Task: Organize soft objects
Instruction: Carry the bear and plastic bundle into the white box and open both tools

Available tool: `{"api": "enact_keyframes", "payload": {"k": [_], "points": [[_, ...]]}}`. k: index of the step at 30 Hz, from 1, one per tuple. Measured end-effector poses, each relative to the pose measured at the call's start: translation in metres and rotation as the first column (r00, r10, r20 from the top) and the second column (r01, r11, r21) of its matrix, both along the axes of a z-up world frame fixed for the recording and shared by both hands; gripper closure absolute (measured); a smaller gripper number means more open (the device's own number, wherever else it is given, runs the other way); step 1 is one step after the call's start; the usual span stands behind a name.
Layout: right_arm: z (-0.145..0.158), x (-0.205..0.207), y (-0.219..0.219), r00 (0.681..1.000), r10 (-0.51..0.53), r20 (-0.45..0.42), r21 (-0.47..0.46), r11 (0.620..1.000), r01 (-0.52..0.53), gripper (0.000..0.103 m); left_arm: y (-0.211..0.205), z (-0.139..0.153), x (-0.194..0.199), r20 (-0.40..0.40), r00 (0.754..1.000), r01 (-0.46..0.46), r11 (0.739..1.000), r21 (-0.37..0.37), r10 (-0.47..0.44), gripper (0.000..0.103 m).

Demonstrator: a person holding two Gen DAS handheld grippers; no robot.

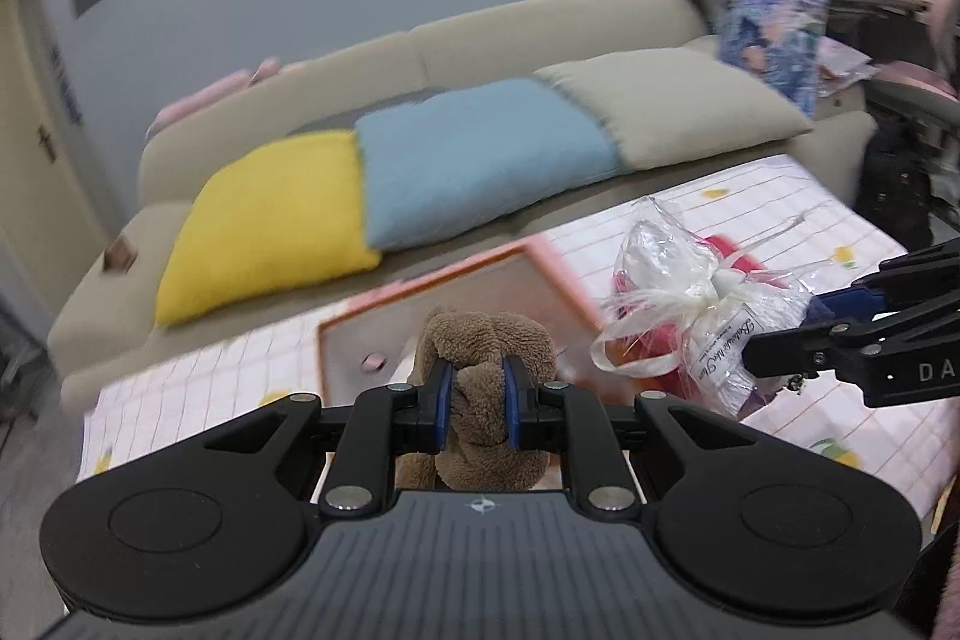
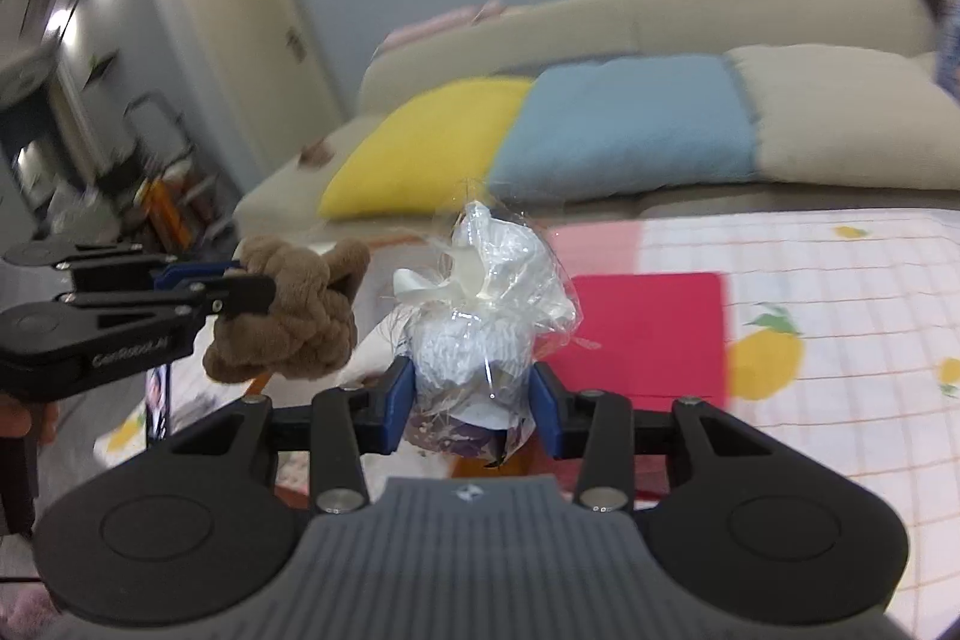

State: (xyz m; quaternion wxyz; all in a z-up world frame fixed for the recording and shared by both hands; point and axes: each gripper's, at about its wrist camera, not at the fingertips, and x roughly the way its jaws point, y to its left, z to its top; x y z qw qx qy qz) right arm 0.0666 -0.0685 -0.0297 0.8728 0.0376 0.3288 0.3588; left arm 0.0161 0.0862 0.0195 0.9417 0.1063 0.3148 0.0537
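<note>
The left claw (image 1: 475, 403) is clamped on a brown plush toy (image 1: 486, 340), its blue pads pressed deep into the pile so the toy bulges above and below them; the right claw (image 2: 472, 409) grips the lower part of a clear cellophane-wrapped bundle (image 2: 480, 310), a white soft thing tied with a pale ribbon (what lies at its dark bottom end is too blurred to name). Both loads hang clear of the surface (image 2: 840, 280), which wears a checked cloth printed with lemons; just beyond the plush toy, at the surface's far edge, stands a pink-rimmed bin (image 1: 456, 280), tilted in the left view, its pale inside open toward the camera. A red flat mat (image 2: 648, 328) lies on the cloth behind the bundle; past the far edge runs a beige sofa (image 1: 540, 22) with a yellow cushion (image 1: 264, 220), a blue cushion (image 1: 480, 154) and a beige one. The step looks like carrying both items to the bin; to do it well, I would bring one claw over the opening at a time, keeping the two apart so they do not knock; hold the squeeze steady on the slippery wrap, which could slide; lower each item well inside the rim before letting go, plush toy first since it is nearest.
</note>
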Motion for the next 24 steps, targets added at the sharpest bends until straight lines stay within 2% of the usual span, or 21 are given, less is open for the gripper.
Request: {"api": "enact_keyframes", "payload": {"k": [5, 8, 12, 16, 24], "points": [[-0.008, 0.003, 0.046, 0.995, 0.064, -0.071, -0.072, 0.995, -0.069, 0.062, 0.022, -0.026, -0.003, -0.046, 0.999, -0.023, 0.999, -0.042, 0.021, 0.084], [-0.016, 0.008, 0.073, 0.992, 0.09, -0.091, -0.152, 0.983, -0.103, 0.062, 0.027, -0.04, -0.005, -0.075, 0.997, -0.018, 0.997, -0.073, 0.013, 0.084], [-0.03, 0.017, 0.104, 0.986, 0.137, -0.1, -0.288, 0.944, -0.16, 0.062, 0.033, -0.051, -0.006, -0.118, 0.993, -0.02, 0.994, -0.11, 0.007, 0.084], [-0.048, 0.025, 0.121, 0.972, 0.177, -0.152, -0.38, 0.898, -0.223, 0.061, 0.035, -0.055, -0.001, -0.155, 0.988, 0.003, 0.991, -0.133, -0.024, 0.084], [-0.069, 0.037, 0.139, 0.946, 0.223, -0.236, -0.457, 0.834, -0.31, 0.06, 0.042, -0.068, 0.012, -0.28, 0.954, 0.042, 0.972, -0.231, -0.107, 0.083]]}}
